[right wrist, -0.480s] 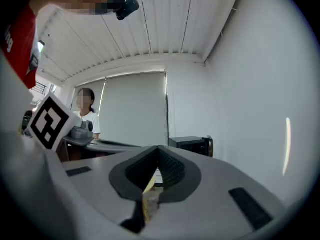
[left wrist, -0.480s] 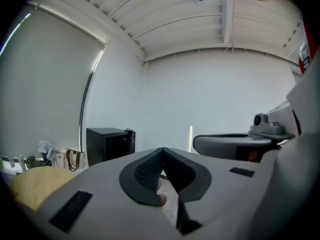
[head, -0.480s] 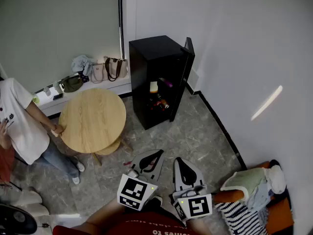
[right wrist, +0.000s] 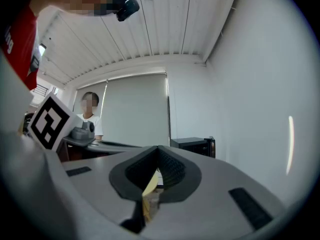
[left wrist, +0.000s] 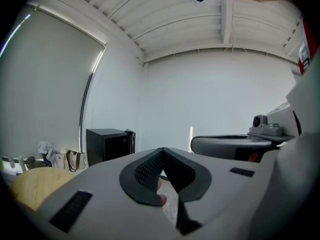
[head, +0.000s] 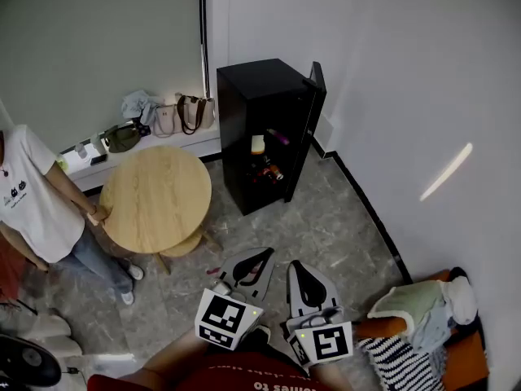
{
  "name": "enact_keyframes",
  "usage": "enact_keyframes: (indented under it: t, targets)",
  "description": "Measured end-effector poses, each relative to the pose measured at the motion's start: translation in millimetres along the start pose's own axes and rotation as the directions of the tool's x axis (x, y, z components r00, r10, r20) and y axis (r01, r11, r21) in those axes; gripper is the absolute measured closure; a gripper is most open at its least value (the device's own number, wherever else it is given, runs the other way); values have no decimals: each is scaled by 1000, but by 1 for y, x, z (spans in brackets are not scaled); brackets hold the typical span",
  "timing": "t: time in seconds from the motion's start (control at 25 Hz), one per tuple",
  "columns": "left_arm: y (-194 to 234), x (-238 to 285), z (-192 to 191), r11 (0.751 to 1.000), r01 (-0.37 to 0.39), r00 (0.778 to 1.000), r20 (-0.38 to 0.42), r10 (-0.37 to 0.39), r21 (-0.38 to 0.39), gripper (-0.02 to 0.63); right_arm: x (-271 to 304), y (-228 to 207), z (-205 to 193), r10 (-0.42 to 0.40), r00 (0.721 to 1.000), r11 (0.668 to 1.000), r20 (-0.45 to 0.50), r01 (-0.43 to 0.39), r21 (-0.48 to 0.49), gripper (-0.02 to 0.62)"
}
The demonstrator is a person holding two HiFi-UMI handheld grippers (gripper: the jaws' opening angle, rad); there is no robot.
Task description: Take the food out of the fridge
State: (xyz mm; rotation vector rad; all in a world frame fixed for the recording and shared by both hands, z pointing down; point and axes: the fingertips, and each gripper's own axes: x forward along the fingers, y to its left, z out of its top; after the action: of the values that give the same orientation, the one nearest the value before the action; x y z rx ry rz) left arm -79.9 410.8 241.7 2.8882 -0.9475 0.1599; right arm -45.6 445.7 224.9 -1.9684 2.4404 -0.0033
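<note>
A black mini fridge stands against the far wall with its door swung open. On its shelves I see a white container, a purple item and some darker items lower down. Both grippers are low in the head view, well short of the fridge. My left gripper is shut with nothing in it, and so is my right gripper. The left gripper has the fridge far off to its left. From the right gripper, the fridge shows just right of the jaws.
A round wooden table stands left of the fridge, and a person leans a hand on it. Bags lie on a low ledge behind. An orange seat with clothes is at the lower right. A white wall runs along the right.
The person by the table has shifted a little to the left. Both grippers stay where they were.
</note>
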Motion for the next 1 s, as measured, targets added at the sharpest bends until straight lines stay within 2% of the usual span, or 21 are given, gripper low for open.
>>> enact_keyframes:
  t: [0.28, 0.6, 0.84, 1.0]
  targets:
    - [-4, 9, 1, 1000, -13, 1000, -4, 13, 7, 598, 0, -12, 2, 12, 1000, 999, 13, -12, 40, 584]
    - [-25, 27, -1, 1000, -13, 1000, -2, 13, 2, 598, -7, -34, -3, 43, 999, 998, 11, -43, 42, 584]
    - [-27, 33, -13, 998, -65, 998, -3, 65, -16, 598, -7, -37, -11, 157, 987, 983, 30, -160, 92, 583]
    - [-32, 44, -18, 998, -60, 998, -17, 60, -22, 598, -3, -41, -16, 181, 983, 979, 17, -182, 90, 583]
